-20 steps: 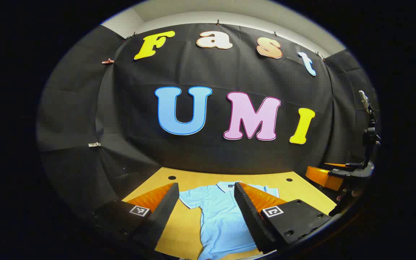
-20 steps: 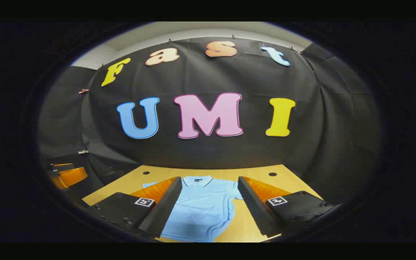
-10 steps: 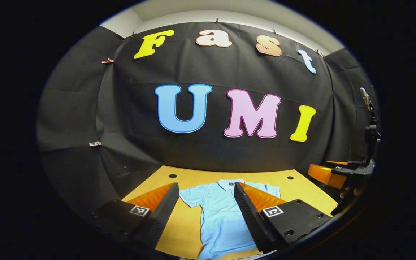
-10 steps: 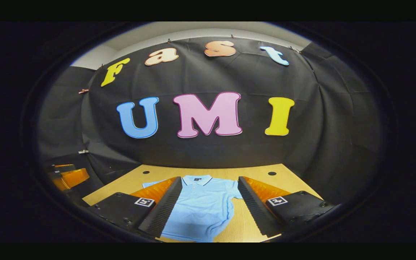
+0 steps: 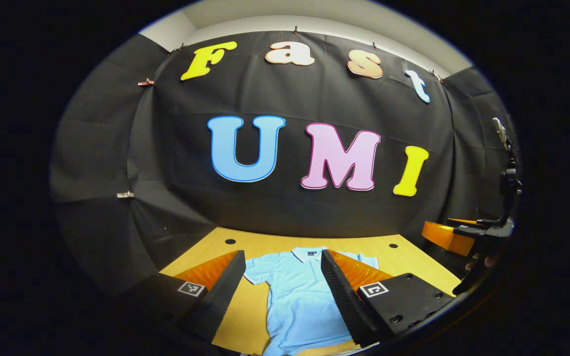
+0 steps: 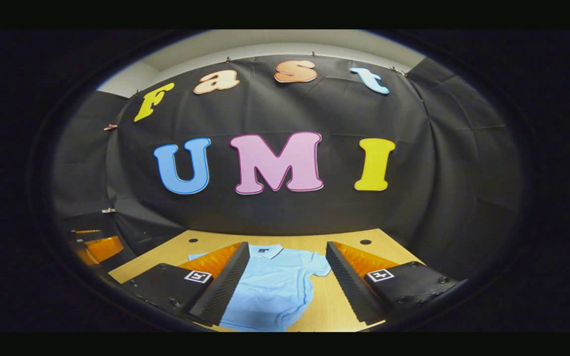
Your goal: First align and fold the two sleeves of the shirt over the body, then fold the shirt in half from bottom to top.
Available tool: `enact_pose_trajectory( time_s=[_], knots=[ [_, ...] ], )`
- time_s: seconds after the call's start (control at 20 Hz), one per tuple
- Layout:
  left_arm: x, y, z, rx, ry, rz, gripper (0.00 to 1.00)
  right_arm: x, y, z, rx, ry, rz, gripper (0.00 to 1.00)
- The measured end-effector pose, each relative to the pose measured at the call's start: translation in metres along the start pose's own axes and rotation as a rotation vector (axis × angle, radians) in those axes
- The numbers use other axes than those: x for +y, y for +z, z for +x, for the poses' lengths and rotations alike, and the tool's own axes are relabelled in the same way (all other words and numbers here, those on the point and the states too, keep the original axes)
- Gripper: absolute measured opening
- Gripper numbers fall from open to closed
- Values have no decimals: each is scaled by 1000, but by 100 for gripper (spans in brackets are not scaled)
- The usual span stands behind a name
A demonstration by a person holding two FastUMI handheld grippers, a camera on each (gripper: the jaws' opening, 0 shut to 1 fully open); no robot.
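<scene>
we see light-blue polo shirt (image 5: 301, 291) flat on wooden table (image 5: 403, 254) | black cloth booth wall (image 6: 285, 207) behind | left gripper (image 5: 281, 282), right gripper (image 6: 287, 274): jaws wide apart, holding nothing

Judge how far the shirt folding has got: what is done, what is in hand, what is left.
Done: nothing yet. The light blue shirt lies flat on the wooden table, collar at the far end, both short sleeves spread out to the sides. In hand: the left gripper and right gripper hover open above the shirt, touching nothing. Left: both sleeve folds over the body, then the bottom-to-top fold.
</scene>
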State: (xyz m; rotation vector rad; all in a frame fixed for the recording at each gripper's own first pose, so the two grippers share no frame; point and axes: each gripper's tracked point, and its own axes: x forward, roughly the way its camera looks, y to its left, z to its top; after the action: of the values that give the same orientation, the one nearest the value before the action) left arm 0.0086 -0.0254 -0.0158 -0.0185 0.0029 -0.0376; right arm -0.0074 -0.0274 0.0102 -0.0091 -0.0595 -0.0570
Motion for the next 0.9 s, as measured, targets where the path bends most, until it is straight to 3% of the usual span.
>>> enact_pose_trajectory(
  time_s=[0.25, 0.4, 0.6, 0.9],
  knots=[
    [-4, 4, 20, 9, -29, -9, 98, -29, -4, 23, 16, -53, -17, 97],
    [1, 6, 35, 23, -6, 5, 98, -48, -26, 59, 118, -70, -5, 100],
    [14, 4, 53, 51, 52, 13, 98, -74, -45, 121, 213, -94, -4, 97],
    [23, -20, 80, 134, 111, 36, 98, -109, -110, 213, 412, -124, 21, 97]
  ],
)
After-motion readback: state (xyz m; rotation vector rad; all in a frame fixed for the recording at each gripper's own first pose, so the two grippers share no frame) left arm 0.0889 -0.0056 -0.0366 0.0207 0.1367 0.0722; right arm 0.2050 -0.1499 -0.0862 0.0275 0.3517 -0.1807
